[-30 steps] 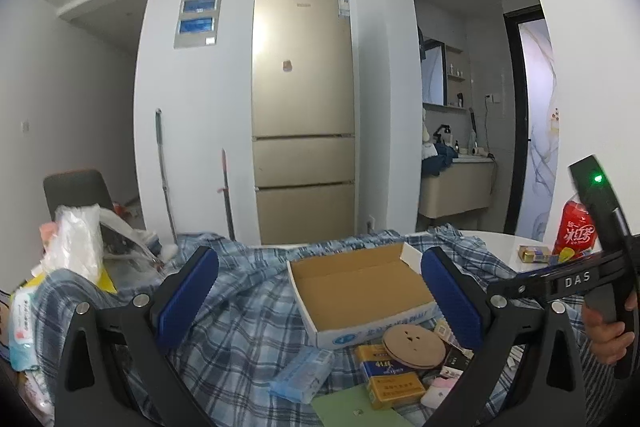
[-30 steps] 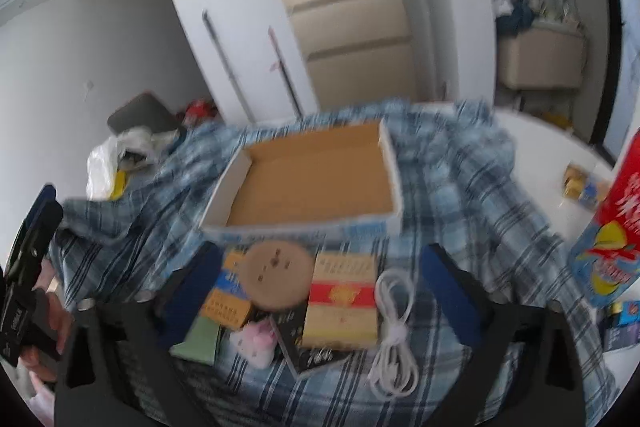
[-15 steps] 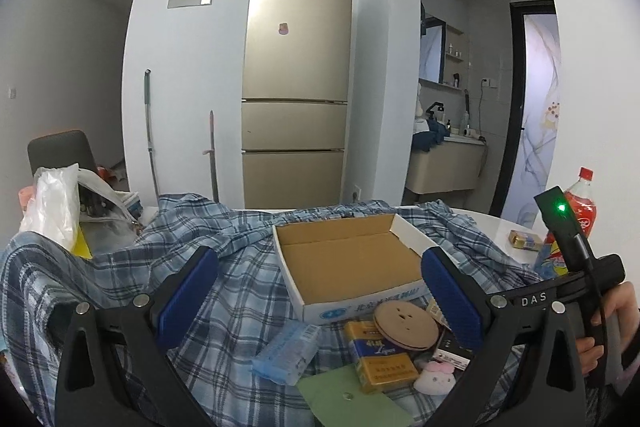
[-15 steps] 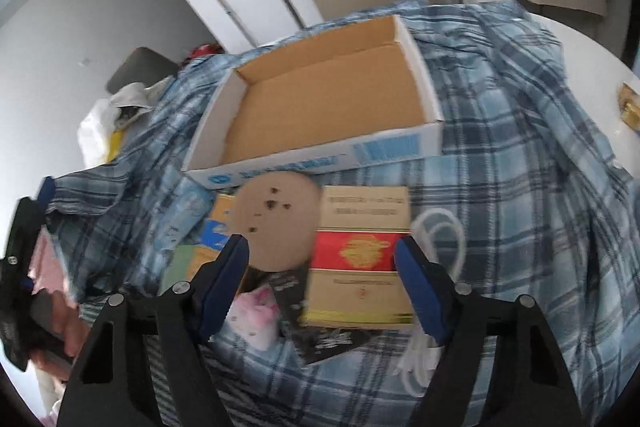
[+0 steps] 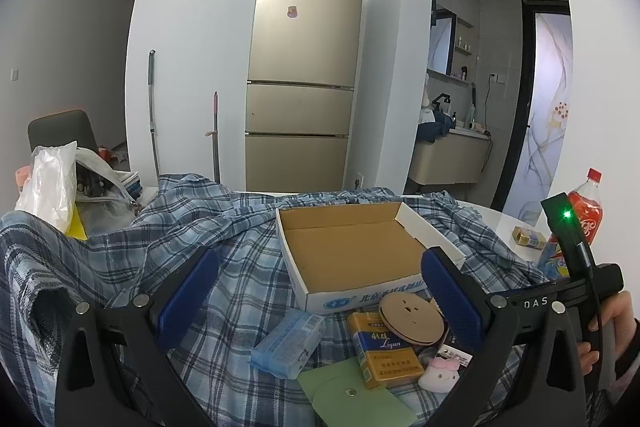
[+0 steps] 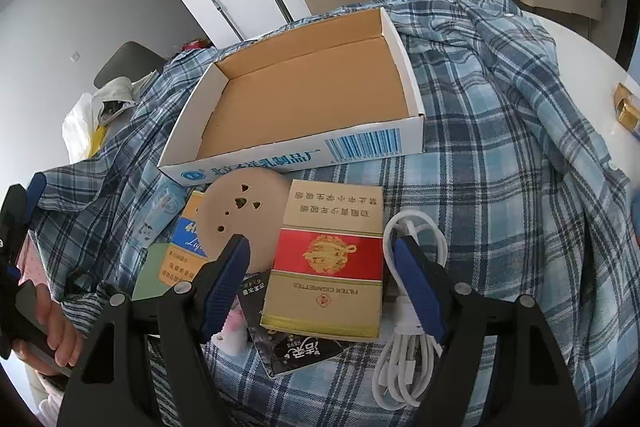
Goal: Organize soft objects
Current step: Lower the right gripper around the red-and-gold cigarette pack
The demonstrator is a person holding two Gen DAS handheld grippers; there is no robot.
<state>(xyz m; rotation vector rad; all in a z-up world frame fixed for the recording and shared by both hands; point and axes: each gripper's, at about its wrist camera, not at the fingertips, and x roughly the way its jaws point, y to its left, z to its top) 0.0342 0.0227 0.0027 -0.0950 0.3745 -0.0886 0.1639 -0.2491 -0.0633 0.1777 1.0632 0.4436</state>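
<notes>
the left gripper (image 5: 320, 297) hovers low over a blue plaid cloth (image 5: 248, 267) spread across the bench, its jaws wide apart with nothing between them but the cloth and the clutter beyond. just left of centre in that view lies a soft blue tissue pack (image 5: 287, 343), and nearer the camera a pale green envelope (image 5: 352, 397). behind these sits an open cardboard tray (image 5: 356, 255), bare inside. in front of the tray a tan round disc (image 5: 411, 315) overlaps a blue-and-gold cigarette box (image 5: 384, 349), and just right of that box a small pink-and-white plush toy (image 5: 439, 375) rests on the cloth, partly hidden by the right-hand finger. far right, a hand holds the right gripper, beside a red soda bottle (image 5: 586, 215).

from the right wrist view, the right gripper (image 6: 320, 283) tilts down over a red-and-gold cigarette box (image 6: 326, 263), its jaws partly open and straddling the box; i cannot tell whether the pads touch its sides. the plush toy (image 6: 232, 331) peeks out behind the left finger. a coiled white cable (image 6: 408, 339) lies just right of the box, under the right finger.
</notes>
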